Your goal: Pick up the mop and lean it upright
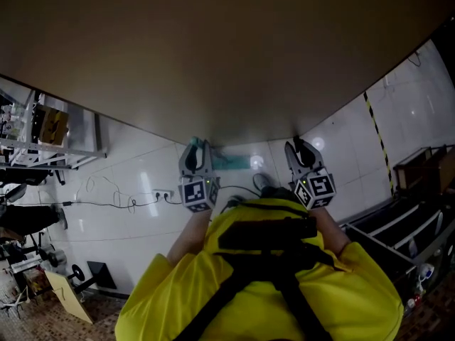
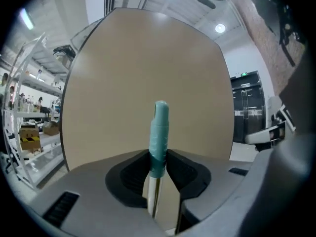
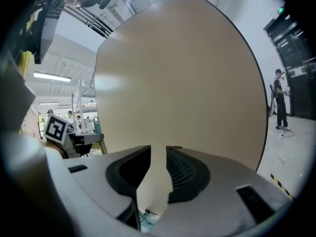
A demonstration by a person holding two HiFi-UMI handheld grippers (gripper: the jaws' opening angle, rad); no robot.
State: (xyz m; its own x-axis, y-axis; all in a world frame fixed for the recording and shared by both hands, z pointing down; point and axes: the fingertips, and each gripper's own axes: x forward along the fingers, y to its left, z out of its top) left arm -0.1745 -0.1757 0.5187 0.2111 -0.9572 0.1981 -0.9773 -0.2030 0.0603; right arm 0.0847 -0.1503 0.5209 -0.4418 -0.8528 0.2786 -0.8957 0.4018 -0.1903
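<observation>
Currently the left gripper [image 2: 158, 157] is clamped on the mop handle [image 2: 159, 132], its jaws partway closed around the teal grip, facing a beige panel [image 2: 148, 58]. The steel shaft [image 2: 154, 196] is cut off below and the rest is unseen. The right gripper [image 3: 157, 154] has its jaws apart, empty.

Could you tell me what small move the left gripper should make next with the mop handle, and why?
Probably tip the mop handle forward until its teal end rests on the beige panel, then release. The left gripper is clamped on the teal grip, the handle stands nearly upright before the panel, and the right gripper is open and empty.
</observation>
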